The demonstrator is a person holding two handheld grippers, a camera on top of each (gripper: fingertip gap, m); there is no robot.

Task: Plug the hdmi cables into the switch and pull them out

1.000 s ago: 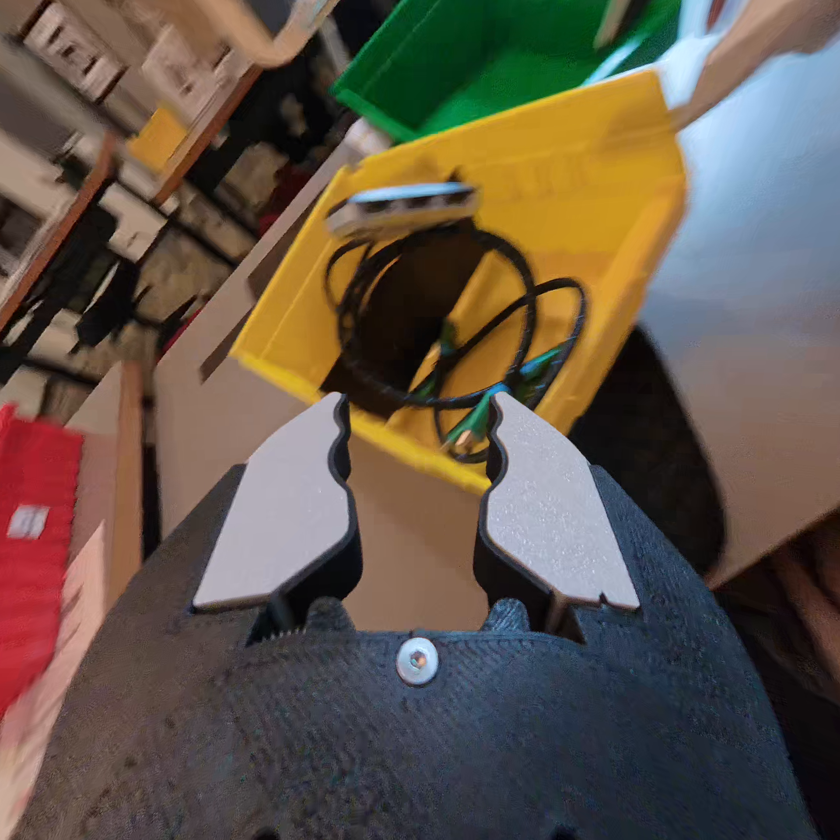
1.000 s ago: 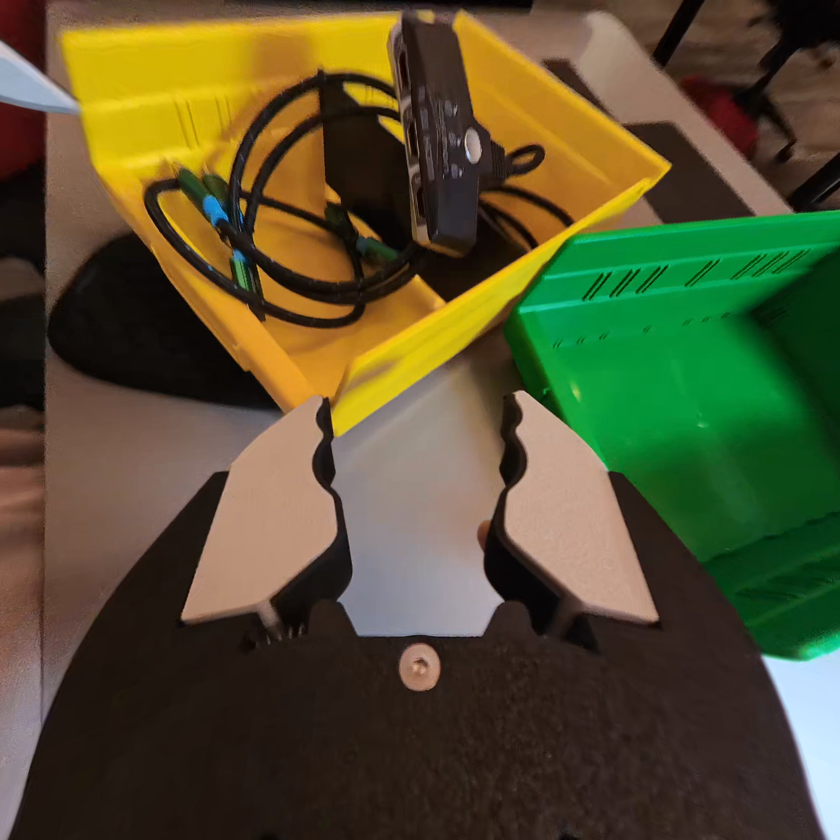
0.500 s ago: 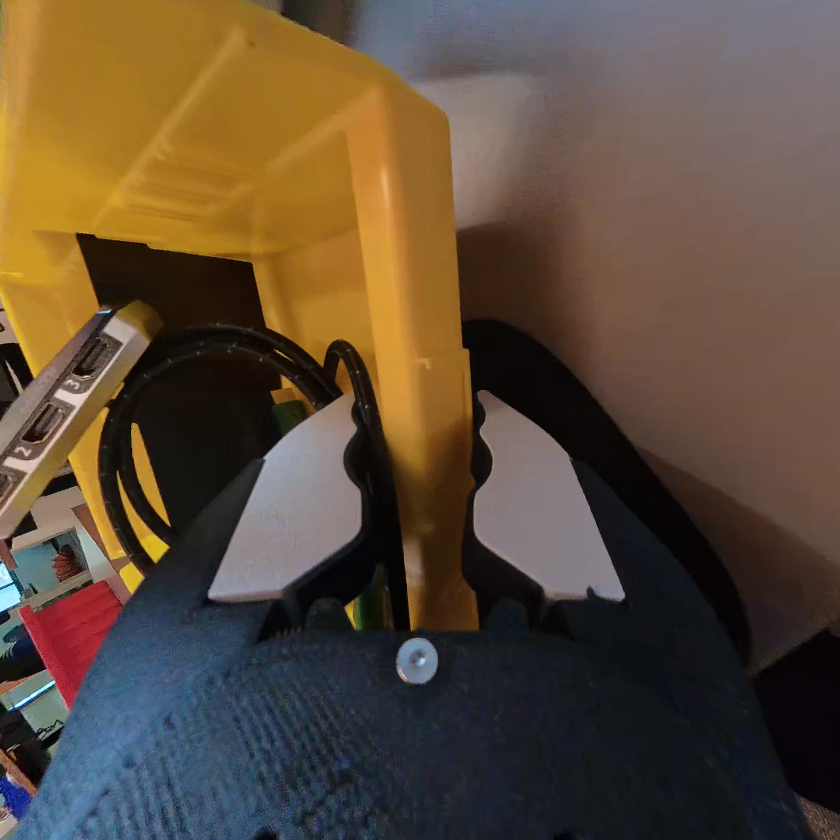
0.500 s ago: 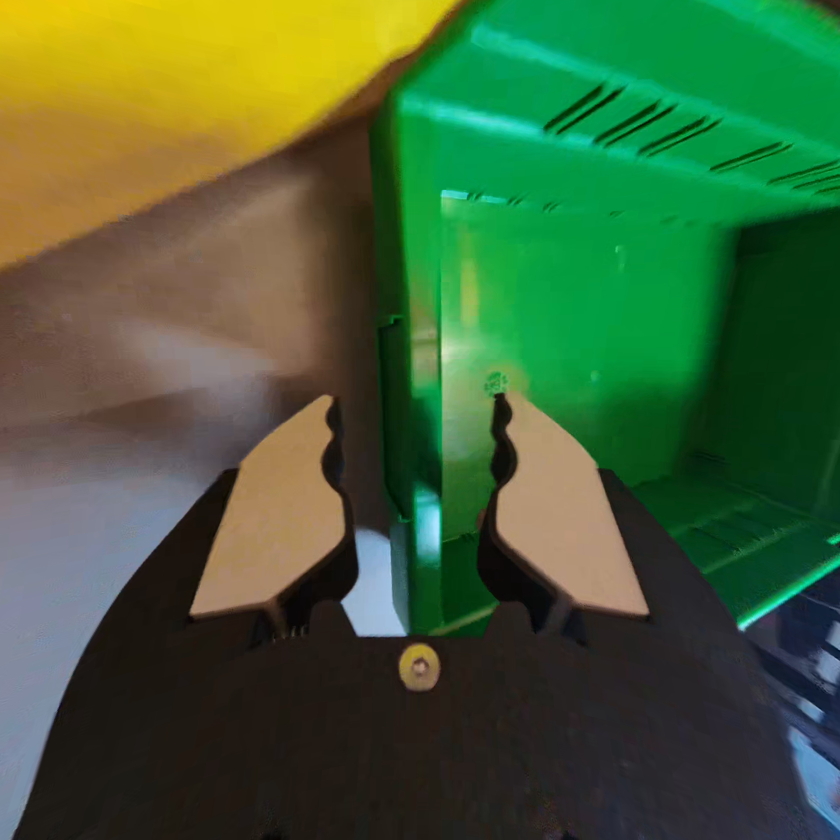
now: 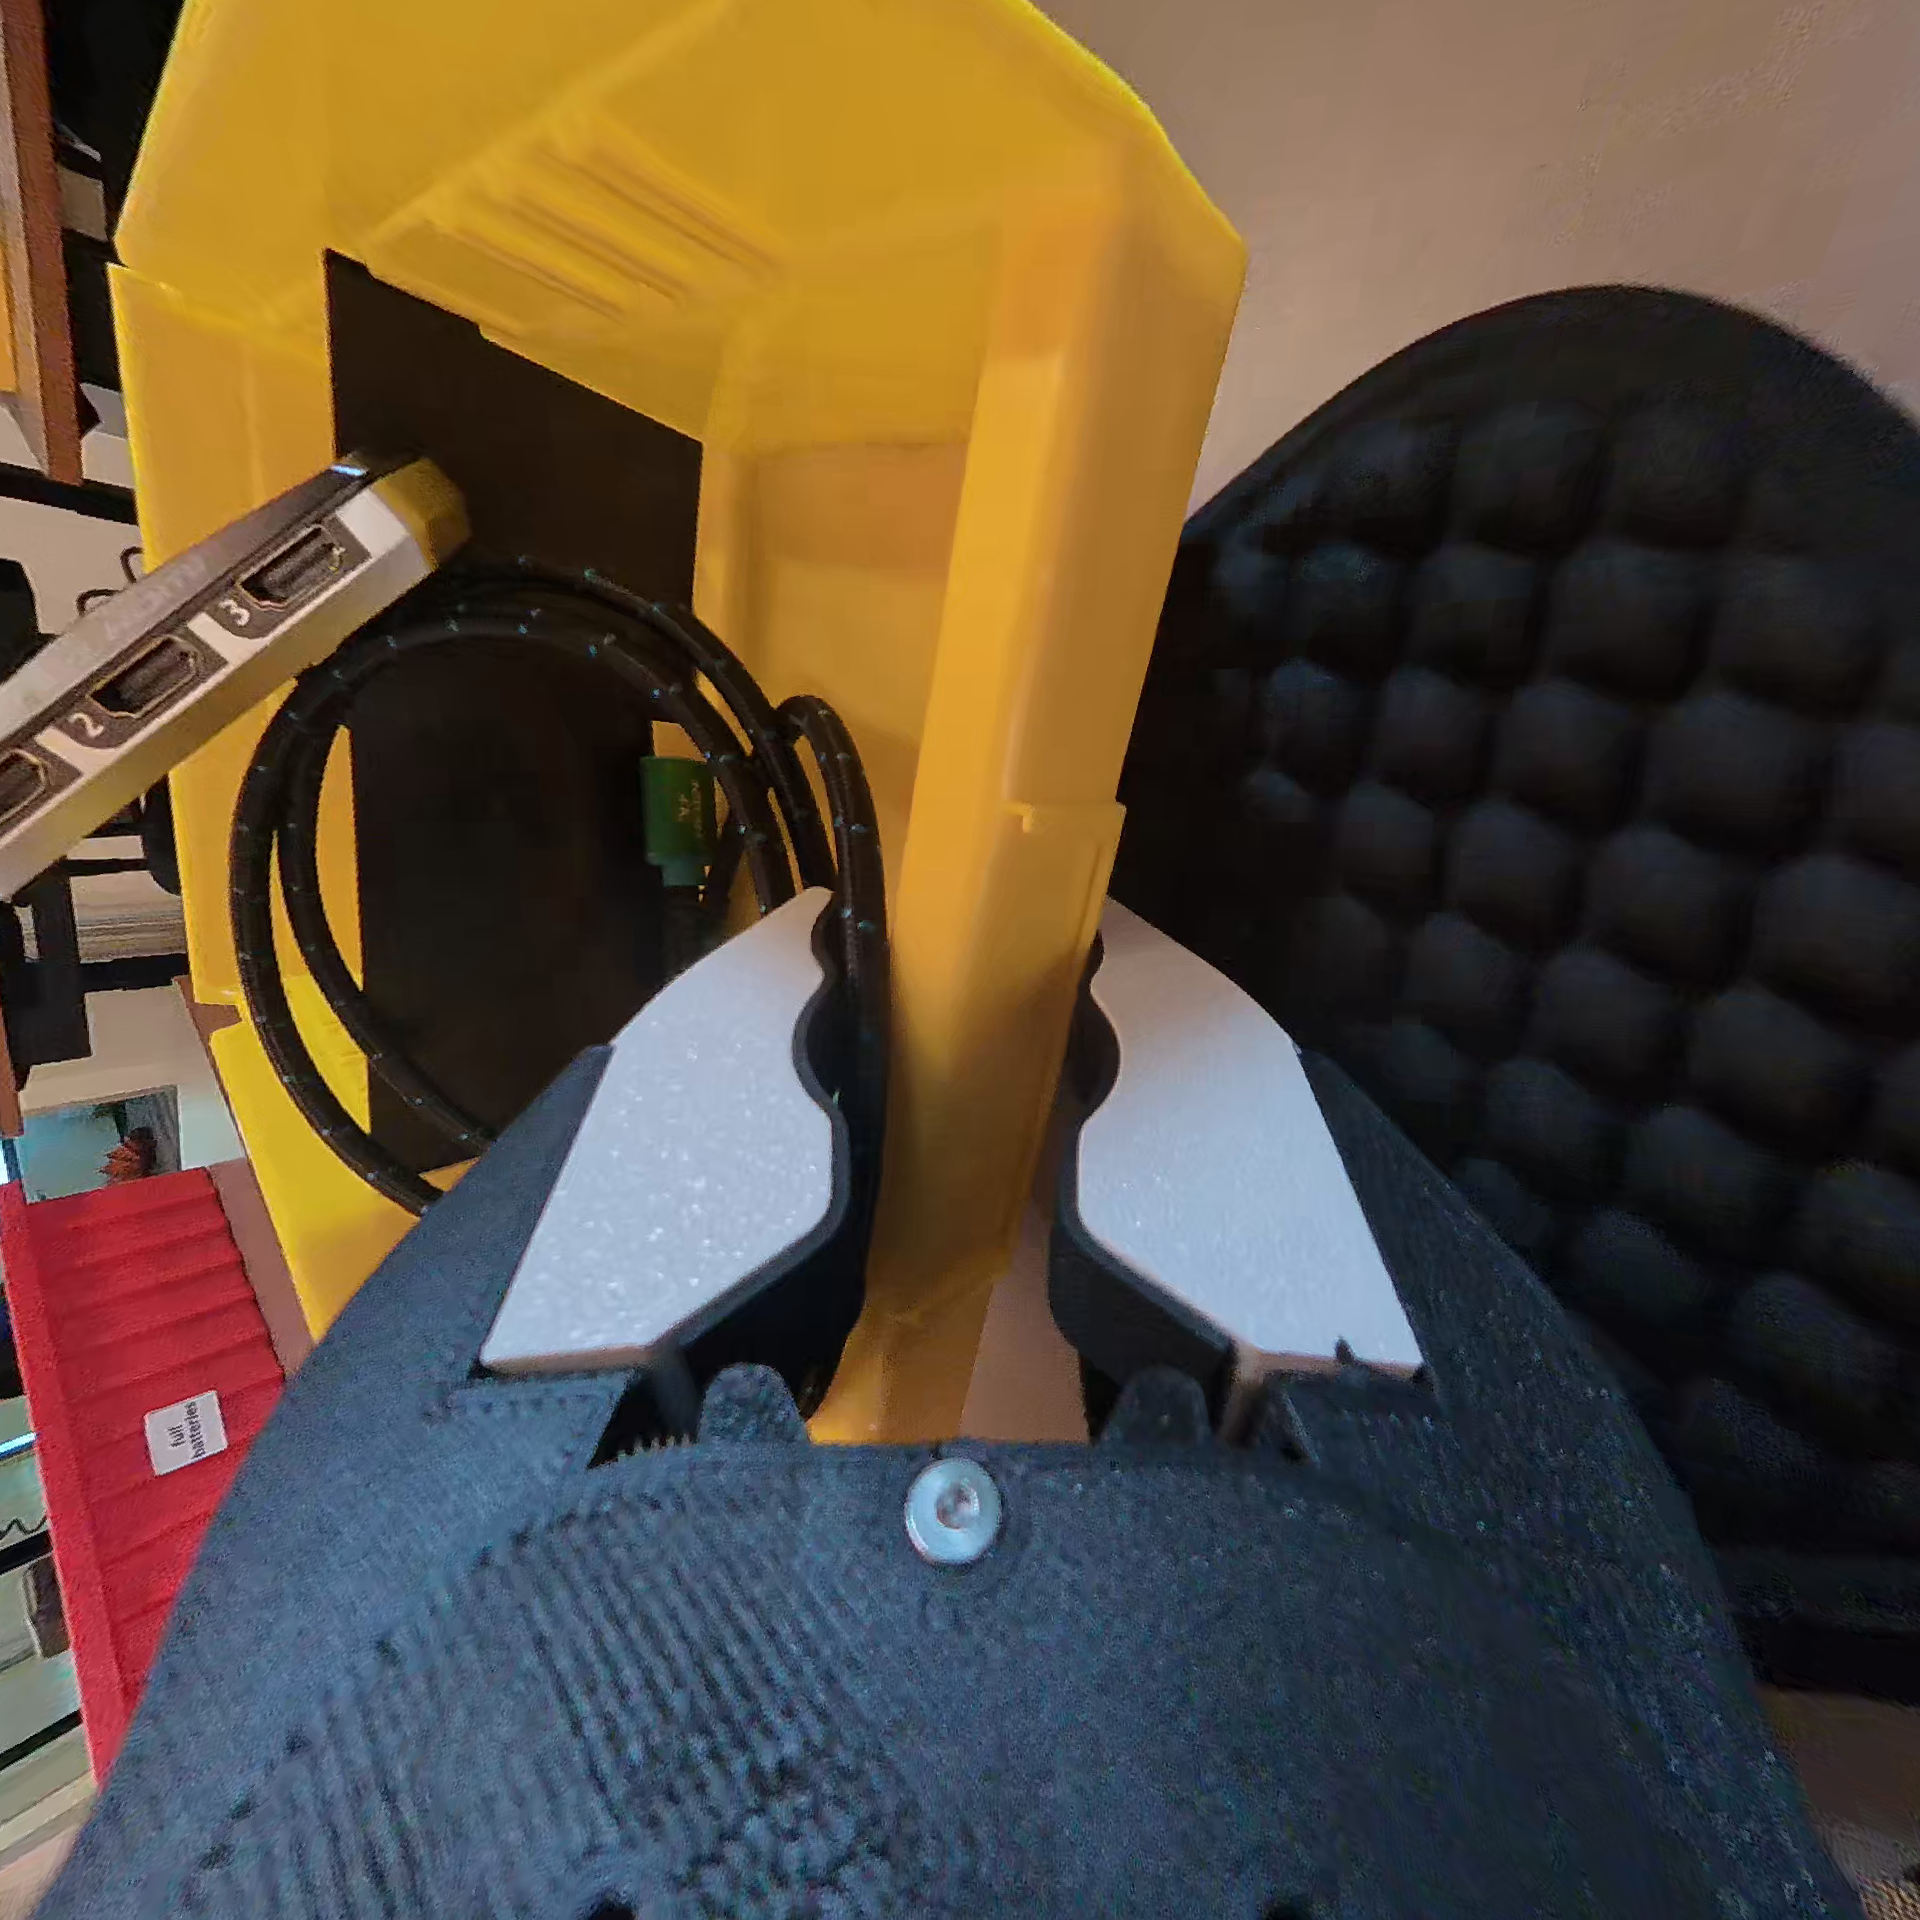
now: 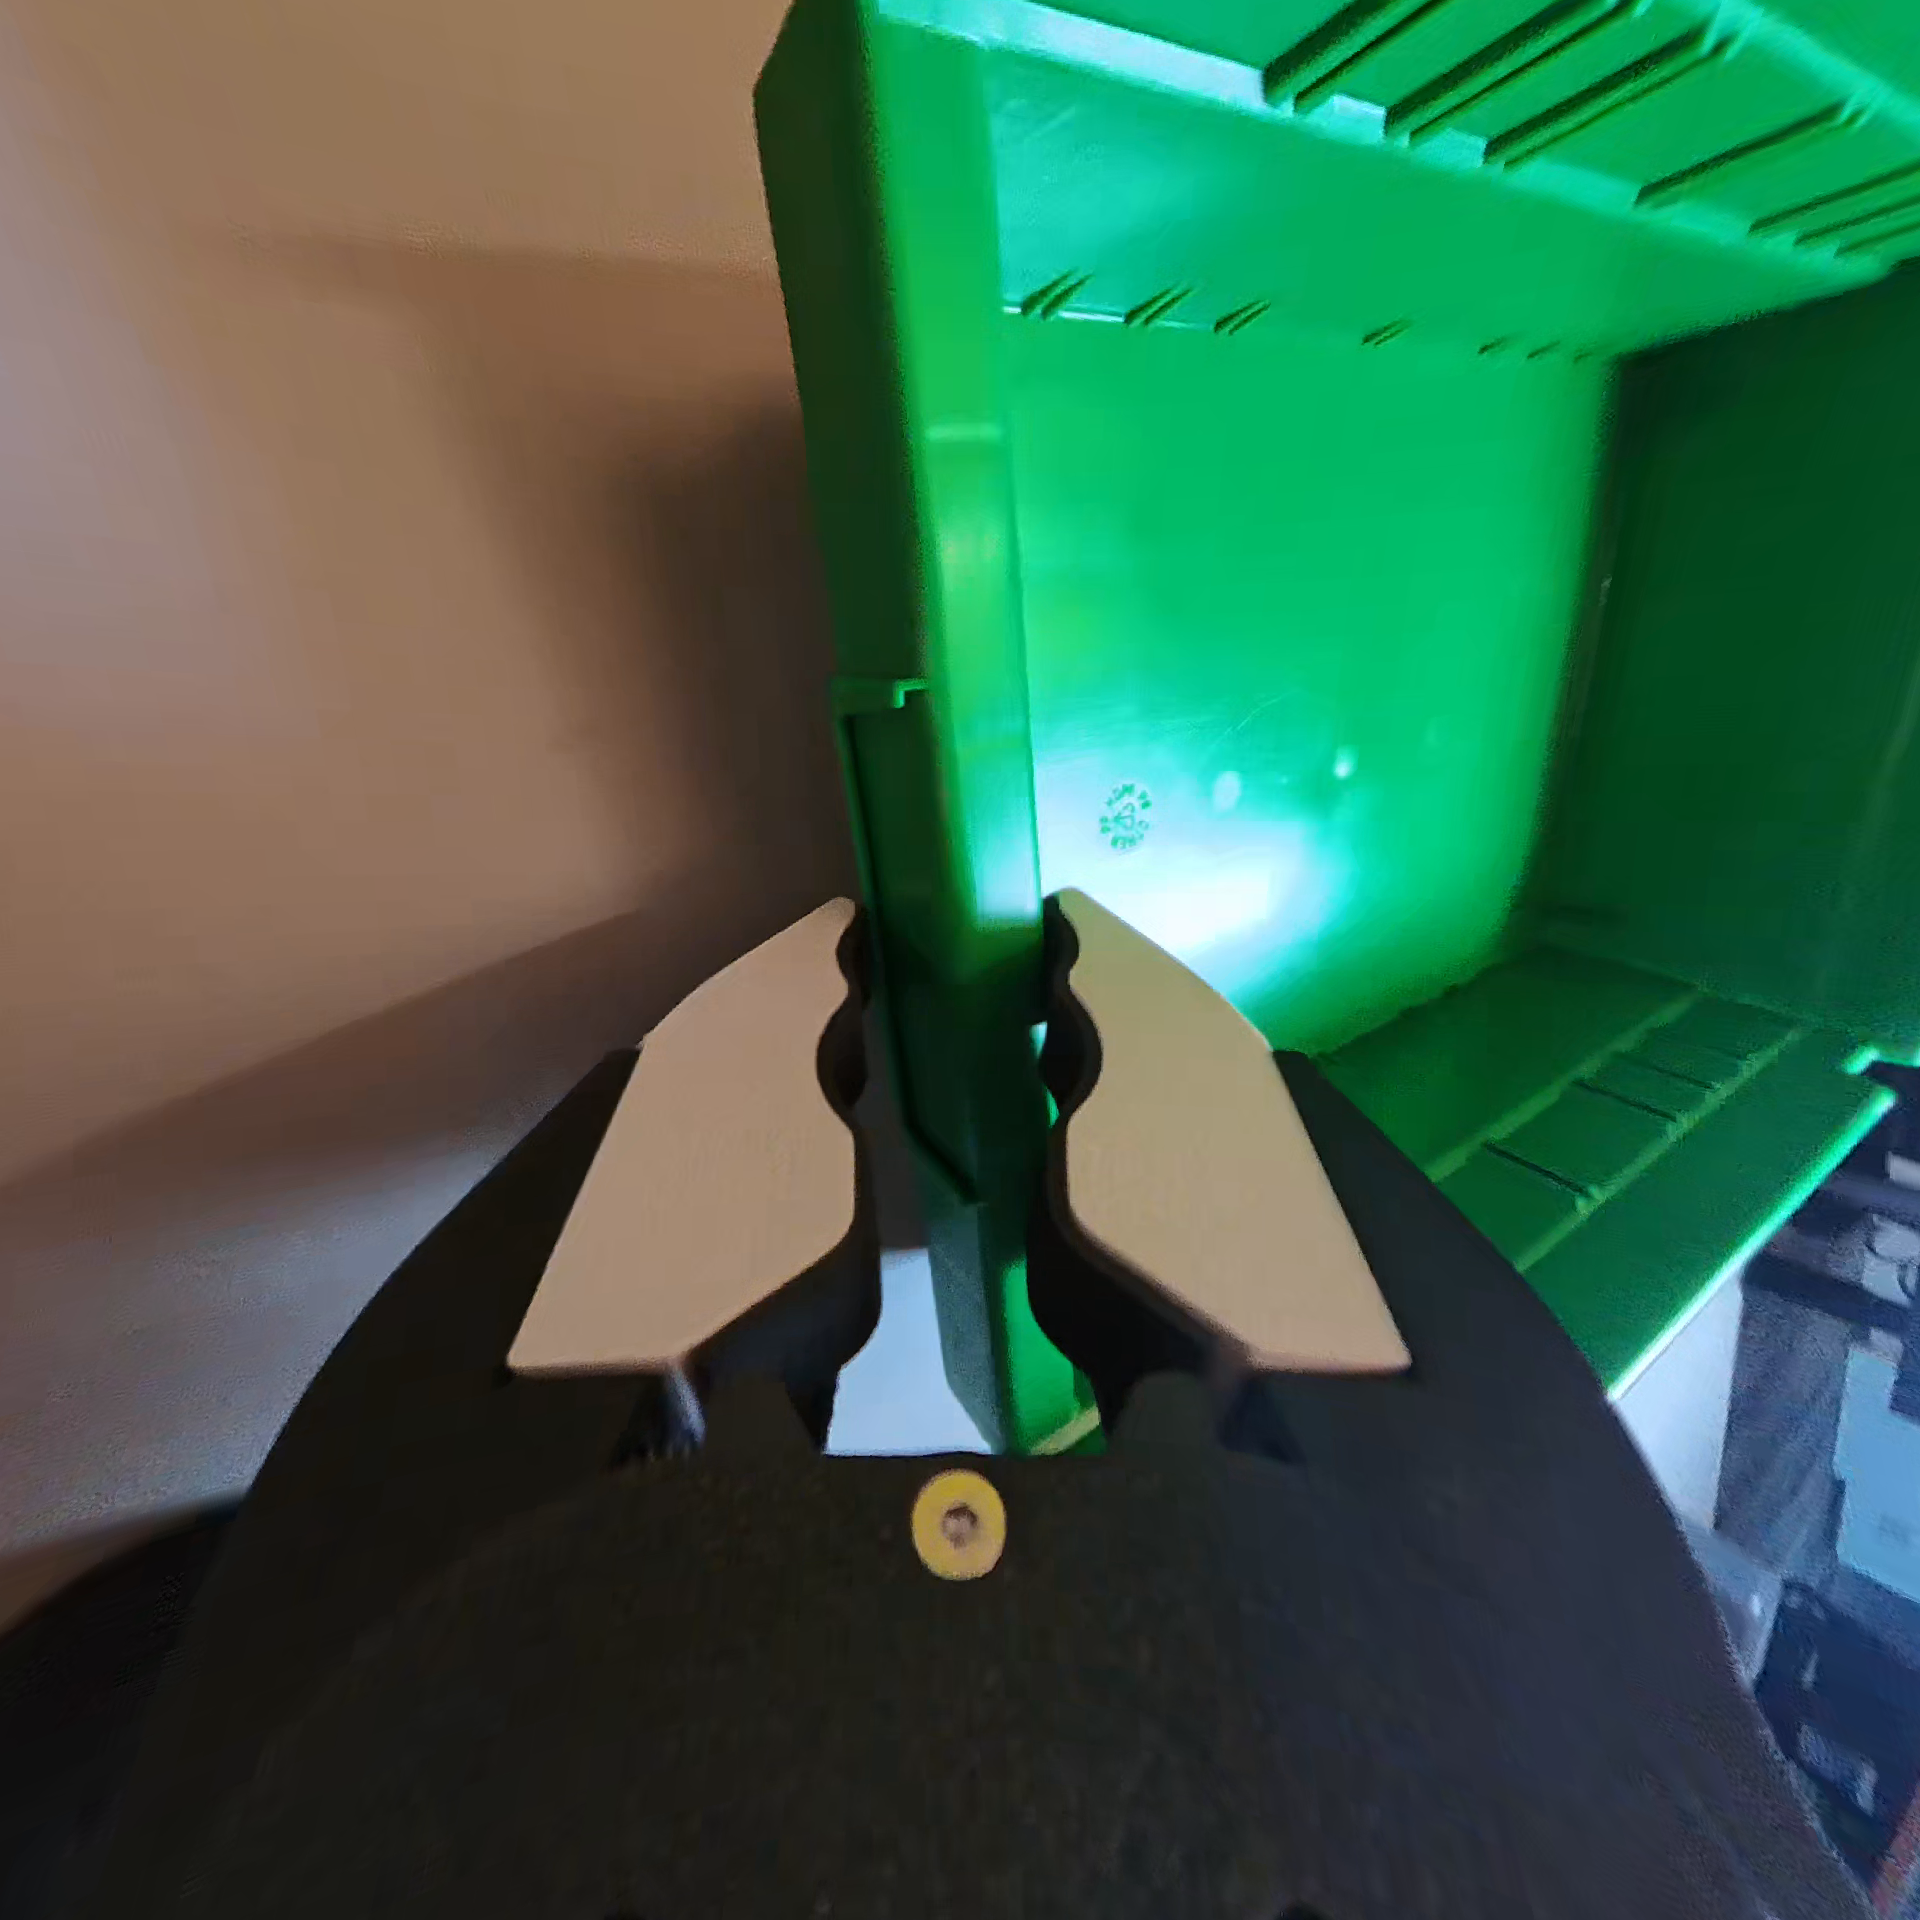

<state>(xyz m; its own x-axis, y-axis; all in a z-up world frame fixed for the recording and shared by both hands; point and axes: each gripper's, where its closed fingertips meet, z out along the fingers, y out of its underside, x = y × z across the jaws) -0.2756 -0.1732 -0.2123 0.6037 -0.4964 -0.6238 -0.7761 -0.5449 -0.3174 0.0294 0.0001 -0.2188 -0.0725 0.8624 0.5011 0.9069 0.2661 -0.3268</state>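
In the left wrist view, my left gripper is shut on the side wall of the yellow bin. A strand of the black braided HDMI cable is caught between the left pad and the wall. The grey switch leans inside this bin with its ports facing me, above the coiled cable and a green plug. In the right wrist view, my right gripper is shut on the side wall of the green bin; both pads press on it. No cable or switch shows in the green bin.
A black bumpy cushion lies right of the yellow bin. A red box and shelving stand at the far left. The pale table top stretches left of the green bin. The grippers' ends are close to 35 cm from one another.
Both grippers came down from above the bins onto their side walls. The right jaws closed from wide apart onto the green wall. The left jaws stayed around the yellow wall and cable strand.
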